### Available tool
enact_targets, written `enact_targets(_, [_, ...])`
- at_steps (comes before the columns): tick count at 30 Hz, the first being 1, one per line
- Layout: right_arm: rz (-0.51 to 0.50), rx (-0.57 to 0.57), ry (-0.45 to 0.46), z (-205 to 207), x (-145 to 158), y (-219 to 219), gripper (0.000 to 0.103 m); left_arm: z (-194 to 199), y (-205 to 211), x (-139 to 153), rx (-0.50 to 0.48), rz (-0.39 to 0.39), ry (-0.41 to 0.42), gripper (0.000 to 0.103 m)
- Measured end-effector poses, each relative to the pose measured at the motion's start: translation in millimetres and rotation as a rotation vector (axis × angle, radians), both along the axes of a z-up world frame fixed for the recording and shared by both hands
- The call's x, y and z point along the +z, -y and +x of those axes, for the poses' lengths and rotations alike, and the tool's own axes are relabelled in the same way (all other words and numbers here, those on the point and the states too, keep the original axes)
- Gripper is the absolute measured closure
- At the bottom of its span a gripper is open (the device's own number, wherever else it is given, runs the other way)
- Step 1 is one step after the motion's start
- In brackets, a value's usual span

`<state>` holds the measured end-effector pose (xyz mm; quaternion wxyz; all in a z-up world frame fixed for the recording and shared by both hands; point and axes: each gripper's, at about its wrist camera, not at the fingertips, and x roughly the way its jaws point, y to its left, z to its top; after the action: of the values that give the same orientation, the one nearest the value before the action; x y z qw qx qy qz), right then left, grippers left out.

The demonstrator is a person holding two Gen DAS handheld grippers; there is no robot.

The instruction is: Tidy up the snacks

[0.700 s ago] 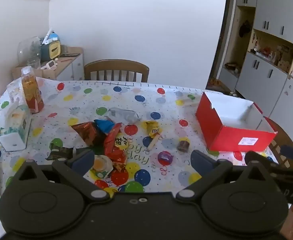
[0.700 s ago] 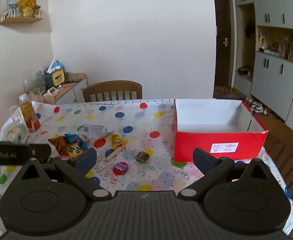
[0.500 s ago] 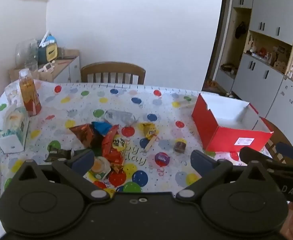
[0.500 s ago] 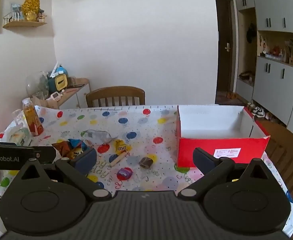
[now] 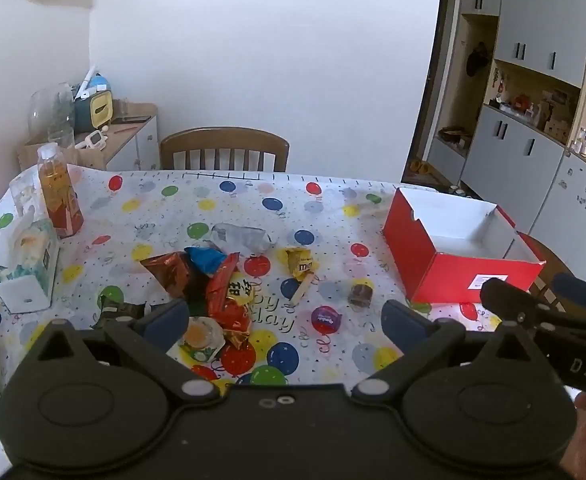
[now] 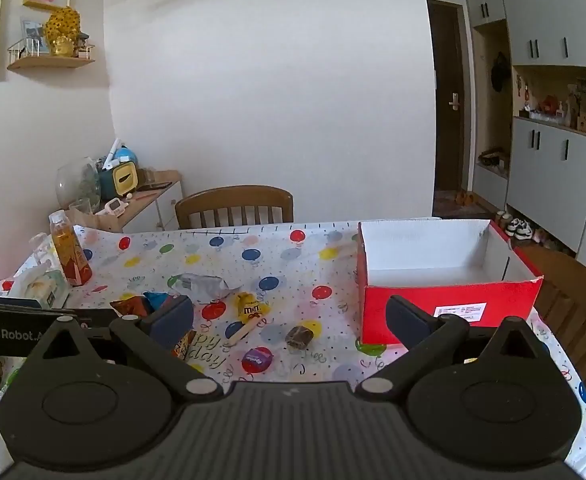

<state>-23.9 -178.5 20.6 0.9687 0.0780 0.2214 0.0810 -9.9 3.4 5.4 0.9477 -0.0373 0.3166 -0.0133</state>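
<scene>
Left wrist view: the left hand-held gripper (image 5: 283, 318) gapes wide, holding nothing, and hides part of the snack pile (image 5: 209, 280) on the table (image 5: 213, 196). Right wrist view: the right hand-held gripper (image 6: 289, 316) is wide too, covering the red box's (image 6: 449, 308) corner.

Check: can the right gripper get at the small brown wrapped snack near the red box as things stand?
Probably yes. The right gripper is open and empty, and the brown snack lies alone on the tablecloth just ahead of it, apart from the red box and the purple candy.
</scene>
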Motion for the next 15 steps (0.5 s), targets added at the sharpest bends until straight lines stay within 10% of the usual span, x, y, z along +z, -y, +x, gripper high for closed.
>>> enact_targets(15, [-0.006,-0.001,-0.002,-6.8,0.6,-0.7,0.0,-2.6,3.2,0.4,-0.013,0.008,-0.004,0.001])
